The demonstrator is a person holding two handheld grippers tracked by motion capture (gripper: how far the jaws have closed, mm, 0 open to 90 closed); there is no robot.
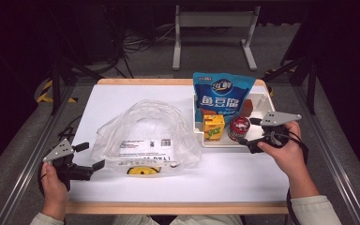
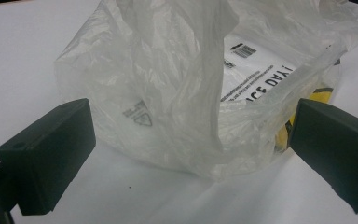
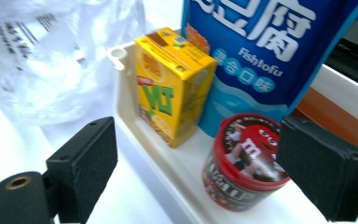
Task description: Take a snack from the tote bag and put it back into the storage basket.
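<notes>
Right hand-held gripper [image 3: 193,163] hung spread, empty — lined up on the M&M's tub [image 3: 244,161] in the white tray [image 1: 201,132]. Left hand-held gripper [image 2: 191,154] sat spread at the plastic bag [image 2: 191,88] — likely to hold its mouth open.

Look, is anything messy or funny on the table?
Nothing is spilled or broken. The plastic bag lies crumpled and slumped on the table. The big blue snack pouch towers over the white tray, leaning against its back.
</notes>
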